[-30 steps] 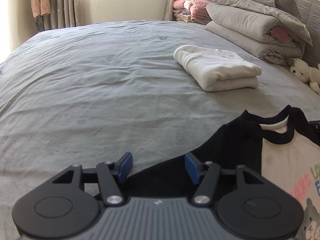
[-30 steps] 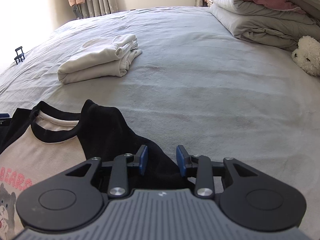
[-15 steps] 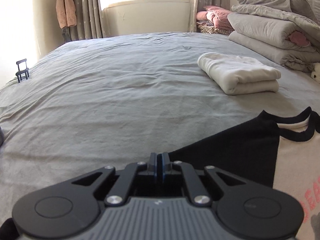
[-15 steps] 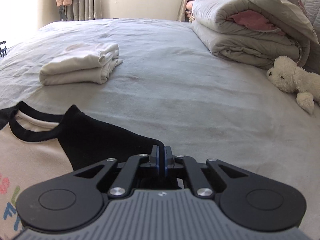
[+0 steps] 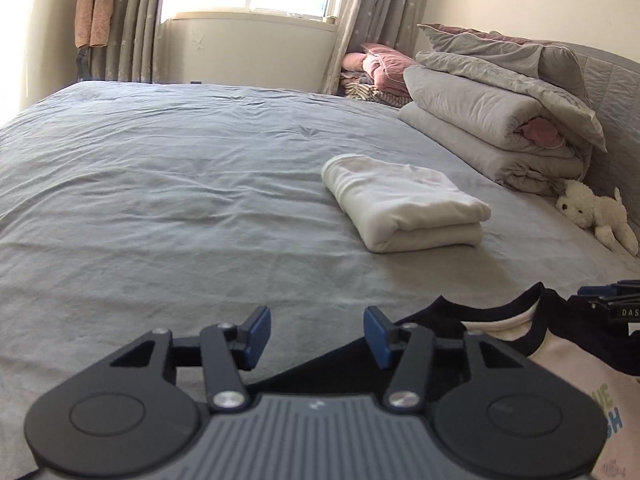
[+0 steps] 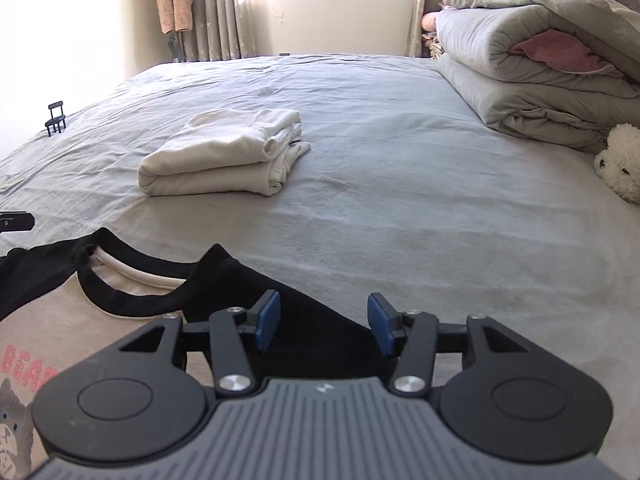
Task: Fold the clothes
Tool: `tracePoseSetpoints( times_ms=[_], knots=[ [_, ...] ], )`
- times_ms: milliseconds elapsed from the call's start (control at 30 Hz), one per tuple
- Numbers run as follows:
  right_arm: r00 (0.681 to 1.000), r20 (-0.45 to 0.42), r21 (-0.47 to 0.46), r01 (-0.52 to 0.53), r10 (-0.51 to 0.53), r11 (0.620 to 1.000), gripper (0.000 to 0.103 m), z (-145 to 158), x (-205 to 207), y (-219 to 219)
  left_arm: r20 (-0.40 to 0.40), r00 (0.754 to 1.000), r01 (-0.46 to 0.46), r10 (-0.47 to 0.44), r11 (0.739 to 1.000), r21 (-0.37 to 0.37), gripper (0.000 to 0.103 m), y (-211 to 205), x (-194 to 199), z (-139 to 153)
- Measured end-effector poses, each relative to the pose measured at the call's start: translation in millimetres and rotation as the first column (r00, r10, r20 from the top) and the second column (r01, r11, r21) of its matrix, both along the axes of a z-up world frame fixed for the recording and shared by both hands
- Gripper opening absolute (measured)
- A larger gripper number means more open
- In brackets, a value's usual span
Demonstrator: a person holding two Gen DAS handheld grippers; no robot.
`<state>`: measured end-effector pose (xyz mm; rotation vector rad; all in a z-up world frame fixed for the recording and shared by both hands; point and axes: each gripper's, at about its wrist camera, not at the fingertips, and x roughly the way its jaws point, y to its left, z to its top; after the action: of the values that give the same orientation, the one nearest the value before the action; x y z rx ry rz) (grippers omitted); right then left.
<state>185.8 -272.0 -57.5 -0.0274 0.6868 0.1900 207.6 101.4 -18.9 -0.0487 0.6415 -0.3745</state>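
Note:
A cream T-shirt (image 5: 560,360) (image 6: 80,328) with black sleeves, a black collar and a printed front lies flat on the grey bed sheet (image 5: 200,200). My left gripper (image 5: 318,336) hovers over the end of one black sleeve (image 5: 320,376). Its jaws are opening, and the blue pads stand apart without touching cloth. My right gripper (image 6: 325,322) hangs over the other black sleeve (image 6: 312,344). Its jaws are opening too, with the pads clear of the fabric. Further up the bed lies a folded white garment (image 5: 400,208) (image 6: 224,156).
Folded grey duvets (image 5: 488,120) (image 6: 540,80) are stacked at the right against a padded headboard. A white plush toy (image 5: 596,212) (image 6: 620,160) lies beside them. Pink pillows (image 5: 376,68) sit near the curtained window. A small black stand (image 6: 56,118) is at the bed's left edge.
Half a second ago both grippers were shut at the sleeve ends; now both have opened and the sleeves lie loose on the sheet. The left view has swung back to the right.

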Motion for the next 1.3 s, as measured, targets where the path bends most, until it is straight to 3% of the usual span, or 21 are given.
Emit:
tracePoseSetpoints(
  times_ms=[133,200,233,300,333,400,500,667,800,933,1100,1133,1167,1200,1233,1300],
  knots=[
    [0.999,-0.029,-0.040,-0.044,0.043,0.998,0.053,-11.3,13.9,12.8,-0.080,0.996,0.042,-0.044,0.999,-0.032,0.062,-10.2,14.8,-20.5],
    [0.998,-0.038,-0.032,-0.051,0.050,0.998,0.051,-16.4,15.0,13.3,-0.073,0.996,0.045,-0.048,0.998,-0.044,0.056,-11.1,12.2,-26.5],
    [0.998,-0.040,-0.025,-0.057,0.056,0.998,0.040,-17.6,14.0,13.2,-0.064,0.996,0.059,-0.061,0.998,-0.032,0.049,-13.1,8.5,-28.2],
    [0.997,-0.042,-0.014,-0.069,0.068,0.998,0.024,-17.7,10.6,14.1,-0.059,0.996,0.064,-0.066,0.998,-0.027,0.006,-14.0,2.4,-29.8],
    [0.997,-0.042,-0.013,-0.067,0.067,0.998,0.010,-17.1,8.6,15.6,-0.055,0.996,0.064,-0.065,0.998,-0.027,0.004,-14.0,-0.6,-30.3],
    [0.998,-0.030,-0.023,-0.058,0.057,0.998,0.007,-15.8,4.2,19.7,-0.026,0.999,0.038,-0.038,0.999,-0.019,0.003,-15.4,-5.9,-29.0],
    [0.999,0.050,-0.081,-0.010,0.014,0.997,0.005,-11.4,-3.9,27.6,0.073,0.997,-0.004,0.001,0.999,0.041,0.002,-24.0,-15.7,-23.4],
    [0.991,0.132,-0.078,0.030,-0.020,0.997,0.005,4.9,6.1,30.0,0.213,0.975,-0.072,0.056,0.995,0.065,0.002,-26.2,-14.4,-5.3],
    [0.991,0.131,-0.110,0.033,-0.018,0.993,0.005,-1.6,25.4,36.9,0.207,0.976,-0.096,0.071,0.989,0.115,0.002,-31.9,3.3,-11.5],
    [0.996,0.085,-0.137,0.031,-0.020,0.990,0.005,-21.9,36.9,39.0,0.099,0.992,-0.095,0.079,0.981,0.168,0.003,-35.4,22.2,-33.8],
    [0.998,0.056,-0.143,0.035,-0.027,0.989,0.008,-26.0,39.8,39.2,0.085,0.993,-0.093,0.077,0.973,0.210,0.005,-41.0,21.8,-34.5],
    [0.998,0.054,-0.148,0.037,-0.029,0.988,0.015,-24.4,38.9,40.5,0.089,0.993,-0.095,0.077,0.969,0.227,0.006,-43.5,20.8,-33.2],
    [0.998,0.050,-0.152,0.042,-0.035,0.987,0.024,-22.0,38.2,41.1,0.094,0.992,-0.105,0.085,0.965,0.240,0.013,-45.2,20.0,-30.9],
    [0.998,0.040,-0.141,0.051,-0.046,0.989,0.029,-17.9,37.1,39.8,0.096,0.991,-0.115,0.094,0.962,0.247,0.031,-46.5,19.1,-28.2],
    [0.998,0.027,-0.120,0.060,-0.057,0.991,0.036,-13.1,35.6,37.4,0.087,0.990,-0.124,0.106,0.964,0.234,0.039,-45.4,17.9,-23.3],
    [0.998,0.014,-0.087,0.066,-0.065,0.994,0.037,-3.2,29.4,31.0,0.072,0.989,-0.142,0.130,0.967,0.210,0.044,-43.6,15.3,-13.5]
  ],
)
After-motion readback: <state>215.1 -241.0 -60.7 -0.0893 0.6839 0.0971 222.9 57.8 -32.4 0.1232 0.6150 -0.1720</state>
